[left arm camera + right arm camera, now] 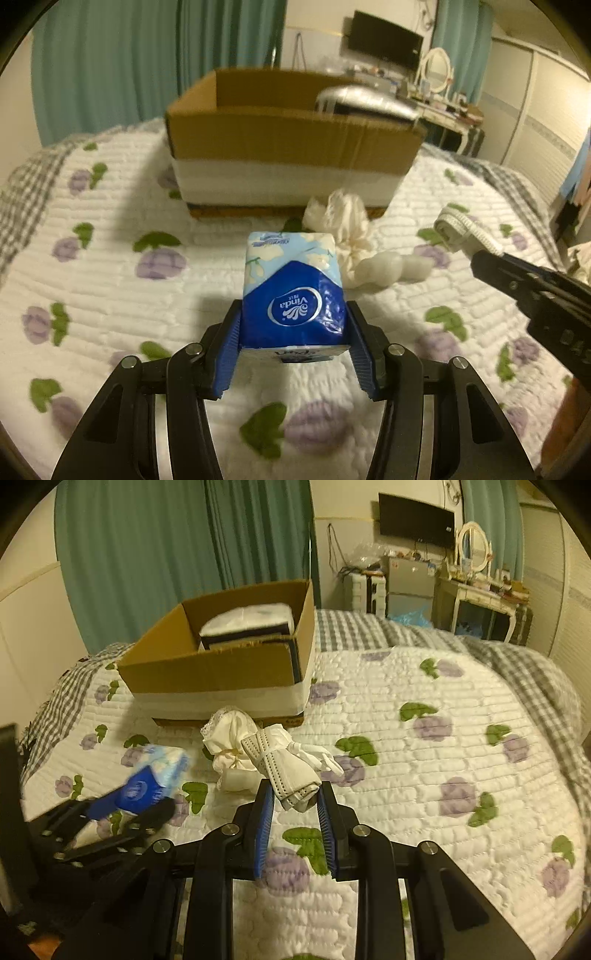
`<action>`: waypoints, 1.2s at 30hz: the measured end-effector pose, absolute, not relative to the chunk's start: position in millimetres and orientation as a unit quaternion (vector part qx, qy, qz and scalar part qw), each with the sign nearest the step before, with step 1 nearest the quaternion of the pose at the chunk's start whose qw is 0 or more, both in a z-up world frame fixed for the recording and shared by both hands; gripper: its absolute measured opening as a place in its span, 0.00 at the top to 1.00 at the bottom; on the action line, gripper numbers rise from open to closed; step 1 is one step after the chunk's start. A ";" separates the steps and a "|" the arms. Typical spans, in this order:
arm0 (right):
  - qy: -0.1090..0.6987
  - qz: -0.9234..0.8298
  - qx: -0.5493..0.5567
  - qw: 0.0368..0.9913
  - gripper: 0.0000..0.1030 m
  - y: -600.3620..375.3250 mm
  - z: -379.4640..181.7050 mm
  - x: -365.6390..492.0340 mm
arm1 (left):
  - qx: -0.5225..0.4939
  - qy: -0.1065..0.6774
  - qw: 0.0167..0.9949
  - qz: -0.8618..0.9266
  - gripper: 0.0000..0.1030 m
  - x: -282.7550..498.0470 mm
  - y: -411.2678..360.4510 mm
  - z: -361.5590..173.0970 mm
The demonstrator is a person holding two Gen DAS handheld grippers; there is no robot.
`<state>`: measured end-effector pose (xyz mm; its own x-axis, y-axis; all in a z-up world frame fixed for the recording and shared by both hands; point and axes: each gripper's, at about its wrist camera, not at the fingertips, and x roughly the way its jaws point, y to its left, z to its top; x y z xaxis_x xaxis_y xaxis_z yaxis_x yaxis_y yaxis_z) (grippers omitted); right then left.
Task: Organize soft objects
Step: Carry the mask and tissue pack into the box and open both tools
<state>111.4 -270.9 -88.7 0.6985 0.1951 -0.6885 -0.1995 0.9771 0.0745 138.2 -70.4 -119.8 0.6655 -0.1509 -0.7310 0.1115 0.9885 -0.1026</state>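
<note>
My left gripper (293,314) is shut on a blue Vinda tissue pack (293,288) and holds it above the bed, short of the open cardboard box (288,122). The pack also shows, blurred, in the right wrist view (151,779). My right gripper (295,794) is shut on a folded white cloth with dotted trim (291,775); in the left wrist view the cloth (458,230) hangs from that gripper at the right. A crumpled white garment (231,738) lies on the quilt in front of the box (221,664). A white pack (255,622) sits inside the box.
The bed has a white quilt with purple flowers (443,738) over a grey checked sheet (535,664). Teal curtains (166,554) hang behind the box. A dresser with a mirror (476,576), a small fridge and a wall TV stand at the far right.
</note>
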 end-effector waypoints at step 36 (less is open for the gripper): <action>0.291 0.184 -0.069 0.936 0.77 -210.3 65.9 261.9 | 0.020 0.254 0.963 -0.092 0.50 246.6 -40.4 47.9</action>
<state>261.9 -210.3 65.9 0.7633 0.3034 -0.5704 -0.3840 0.9230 -0.0230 246.6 -40.4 47.9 0.8540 -0.1663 -0.4930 0.1866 0.9824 -0.0081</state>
